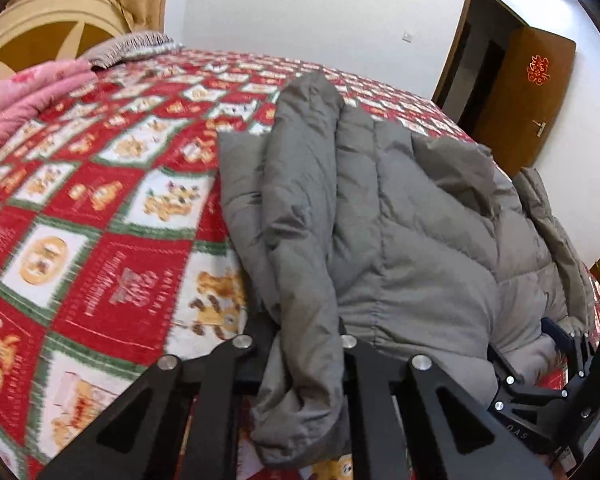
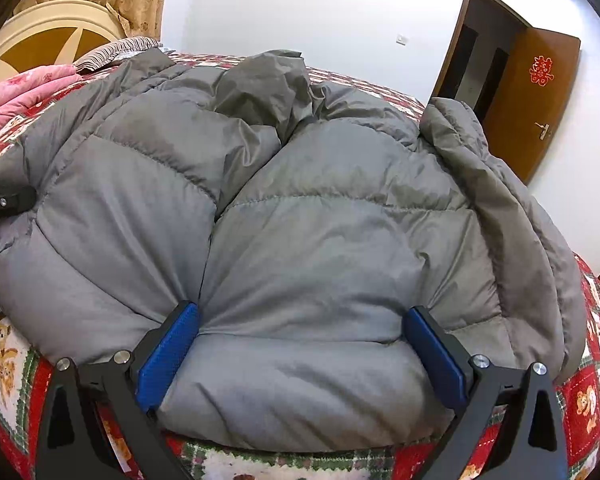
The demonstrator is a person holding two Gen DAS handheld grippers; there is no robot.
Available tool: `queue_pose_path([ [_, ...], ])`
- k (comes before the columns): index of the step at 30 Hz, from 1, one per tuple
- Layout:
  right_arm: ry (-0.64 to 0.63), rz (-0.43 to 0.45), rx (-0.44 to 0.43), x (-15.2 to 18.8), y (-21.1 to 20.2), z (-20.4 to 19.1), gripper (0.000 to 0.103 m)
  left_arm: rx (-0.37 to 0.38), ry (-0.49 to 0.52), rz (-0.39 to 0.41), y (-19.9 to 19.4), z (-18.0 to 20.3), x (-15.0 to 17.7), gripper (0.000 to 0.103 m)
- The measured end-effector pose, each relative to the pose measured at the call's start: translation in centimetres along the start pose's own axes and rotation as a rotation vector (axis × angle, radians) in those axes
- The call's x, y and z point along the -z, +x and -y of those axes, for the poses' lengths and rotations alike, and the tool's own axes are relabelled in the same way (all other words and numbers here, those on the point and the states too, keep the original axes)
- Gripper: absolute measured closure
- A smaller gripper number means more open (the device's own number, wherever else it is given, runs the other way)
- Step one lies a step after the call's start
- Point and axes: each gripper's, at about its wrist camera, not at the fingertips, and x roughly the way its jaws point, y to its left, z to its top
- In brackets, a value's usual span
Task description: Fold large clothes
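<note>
A grey padded jacket (image 2: 300, 216) is spread on a bed covered by a red, white and green patterned bedspread (image 1: 100, 208). The left gripper (image 1: 302, 344) is closed on a bunched fold at the jacket's left near edge; grey fabric is pinched between its jaws. The right gripper (image 2: 300, 352) is held wide open, its blue pads (image 2: 168, 356) set either side of the jacket's near hem, touching it without pinching. A pink quilt (image 1: 28, 100) is seen far left. A brown door (image 2: 532, 92) stands open far right.
</note>
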Motion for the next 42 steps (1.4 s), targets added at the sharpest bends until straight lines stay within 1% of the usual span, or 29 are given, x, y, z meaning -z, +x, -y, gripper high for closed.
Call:
queue_pose_path([
  [1, -0.002, -0.001, -0.001, 0.0, -0.1, -0.1, 0.002, -0.009, 0.005, 0.008, -0.5, -0.2, -0.3, 0.091],
  [3, -0.021, -0.005, -0.016, -0.3, -0.7, -0.5, 0.002, -0.054, 0.022, 0.024, -1.5, -0.8, -1.0, 0.092],
  [5, -0.063, -0.004, -0.061, -0.8, -1.6, -1.2, 0.002, -0.094, 0.03, 0.036, -2.5, -1.6, -1.9, 0.093],
  [6, -0.084, 0.005, -0.081, -1.0, -2.3, -1.5, 0.002, -0.104, 0.029, 0.04, -2.7, -2.1, -2.3, 0.093],
  [8, -0.099, 0.051, -0.106, -1.5, -4.3, -1.9, 0.002, -0.158, 0.05, 0.061, -4.1, -2.8, -3.5, 0.094],
  [9, -0.098, 0.071, -0.104, -1.7, -5.1, -1.8, 0.002, -0.179, 0.064, 0.074, -4.3, -3.0, -3.9, 0.094],
  [11, -0.09, 0.108, -0.076, -2.2, -6.7, -1.1, 0.002, -0.273, 0.129, 0.119, -5.7, -2.1, -5.1, 0.094],
  [13, -0.05, 0.131, -0.061, -2.5, -7.5, 0.5, 0.002, -0.283, 0.166, 0.156, -6.8, -0.9, -6.0, 0.095],
  [17, 0.05, 0.123, -0.018, -2.8, -7.8, 5.2, 0.002, -0.225, 0.259, 0.226, -8.9, 3.8, -7.4, 0.095],
  [19, 0.099, 0.11, 0.008, -2.4, -7.7, 7.3, 0.002, -0.161, 0.319, 0.26, -10.0, 7.5, -7.6, 0.095],
  [20, 0.135, 0.097, 0.022, -2.0, -7.3, 8.9, 0.002, -0.134, 0.342, 0.267, -10.3, 9.0, -7.6, 0.095],
  [22, 0.183, 0.074, 0.038, -1.7, -6.8, 10.9, 0.002, -0.064, 0.403, 0.269, -10.3, 12.9, -7.2, 0.095],
  [24, 0.229, 0.048, 0.051, -1.0, -6.1, 12.9, 0.002, -0.032, 0.459, 0.265, -9.8, 16.1, -6.5, 0.095],
  [25, 0.249, 0.033, 0.053, -0.6, -5.8, 13.9, 0.002, -0.001, 0.495, 0.256, -9.2, 18.1, -5.8, 0.095],
  [28, 0.287, -0.006, 0.057, 0.4, -5.2, 15.6, 0.002, 0.039, 0.546, 0.23, -7.3, 21.2, -4.4, 0.095],
  [31, 0.341, -0.037, 0.039, 1.9, -4.3, 17.5, 0.002, 0.098, 0.578, 0.163, -4.9, 23.4, -2.7, 0.095],
  [33, 0.357, -0.056, 0.038, 2.6, -4.0, 18.2, 0.002, 0.118, 0.606, 0.126, -3.9, 24.6, -1.4, 0.095],
  [35, 0.358, -0.067, 0.038, 2.9, -3.4, 18.8, 0.002, 0.134, 0.631, 0.097, -2.6, 25.1, 0.1, 0.094],
  [39, 0.379, -0.07, 0.055, 3.6, -2.7, 19.9, 0.002, 0.113, 0.671, 0.085, -1.5, 26.1, 1.7, 0.094],
  [42, 0.382, -0.082, 0.06, 4.1, -1.9, 20.1, 0.002, 0.113, 0.674, 0.079, -1.2, 26.2, 2.0, 0.094],
])
